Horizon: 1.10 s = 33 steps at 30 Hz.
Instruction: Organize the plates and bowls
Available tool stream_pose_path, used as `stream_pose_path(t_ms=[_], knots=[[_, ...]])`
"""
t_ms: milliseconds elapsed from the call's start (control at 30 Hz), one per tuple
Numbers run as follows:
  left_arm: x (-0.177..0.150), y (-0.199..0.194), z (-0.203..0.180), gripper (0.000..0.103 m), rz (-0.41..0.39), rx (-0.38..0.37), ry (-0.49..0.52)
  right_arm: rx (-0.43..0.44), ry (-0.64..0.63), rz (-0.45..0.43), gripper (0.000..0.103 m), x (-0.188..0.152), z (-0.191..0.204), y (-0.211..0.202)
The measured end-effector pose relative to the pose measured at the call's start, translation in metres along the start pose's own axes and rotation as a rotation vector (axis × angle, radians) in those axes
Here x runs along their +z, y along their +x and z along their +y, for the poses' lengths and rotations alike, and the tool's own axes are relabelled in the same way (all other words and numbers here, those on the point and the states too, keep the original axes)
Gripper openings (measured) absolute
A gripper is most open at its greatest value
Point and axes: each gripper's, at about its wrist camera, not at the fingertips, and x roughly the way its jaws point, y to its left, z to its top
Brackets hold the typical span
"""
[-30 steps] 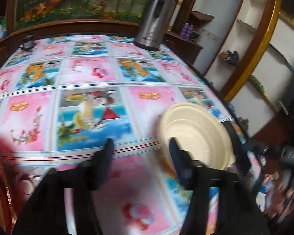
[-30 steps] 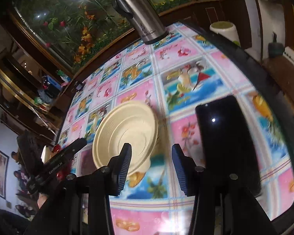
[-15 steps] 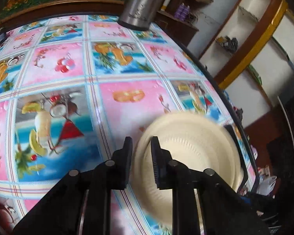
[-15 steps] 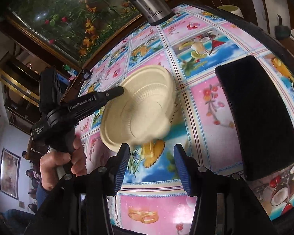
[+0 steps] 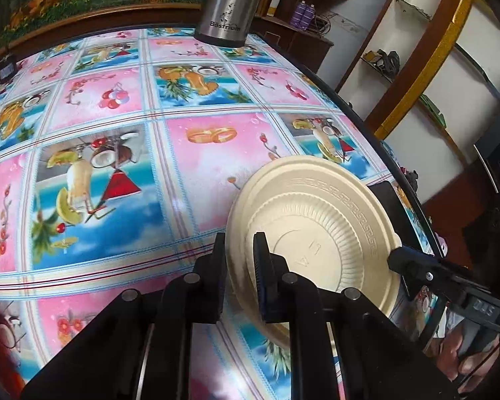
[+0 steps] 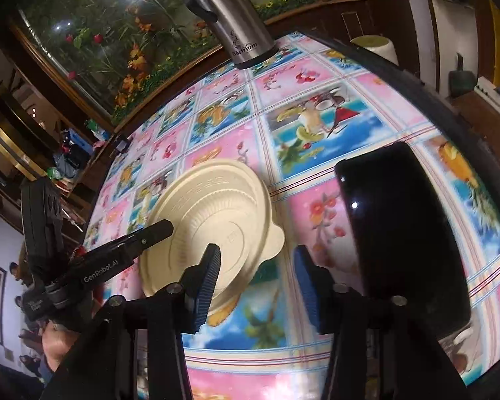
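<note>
A cream paper plate (image 5: pixel 320 230) is held tilted above the patterned tablecloth, its underside facing the cameras. My left gripper (image 5: pixel 239 268) is shut on the plate's left rim. The plate also shows in the right wrist view (image 6: pixel 213 220), where the left gripper (image 6: pixel 160 230) grips its near-left edge. My right gripper (image 6: pixel 256 280) is open and empty, its left finger (image 6: pixel 206 280) just below the plate's lower edge. In the left wrist view the right gripper (image 5: pixel 400 256) reaches the plate's right rim.
A black tray (image 6: pixel 403 233) lies on the table right of the plate. A steel thermos (image 5: pixel 228 3) stands at the table's far edge, also in the right wrist view (image 6: pixel 236 23). The table's dark edge (image 5: pixel 380 140) runs along the right.
My left gripper moved right, closed on the plate's rim and lifted and tilted the plate. The right gripper stayed open just below it.
</note>
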Motion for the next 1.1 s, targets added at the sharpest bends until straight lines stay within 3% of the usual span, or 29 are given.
stream_pose_path(t_ms=[33,200,267,400,667,1100], knots=[[-0.002,0.001,-0.003,0.012,-0.003,0.012,0.014,-0.001,0.000,0.002,0.024,0.000,-0.001,0.001],[-0.016,-0.012,-0.014,0.012,-0.044,0.036,0.047,0.004,-0.007,-0.027,0.020,-0.003,-0.003,-0.005],[-0.022,-0.024,-0.019,0.012,-0.065,0.029,0.064,0.008,-0.011,-0.035,0.012,-0.005,-0.001,-0.008],[-0.031,-0.043,-0.022,0.013,-0.098,0.065,0.090,0.019,-0.032,-0.041,0.012,-0.010,0.007,-0.012],[-0.047,-0.054,0.006,0.013,-0.074,0.069,0.012,0.090,-0.071,-0.011,0.012,-0.018,0.028,-0.009],[-0.061,-0.100,0.030,0.013,-0.160,0.089,-0.024,0.146,-0.157,0.005,0.012,-0.023,0.073,-0.015]])
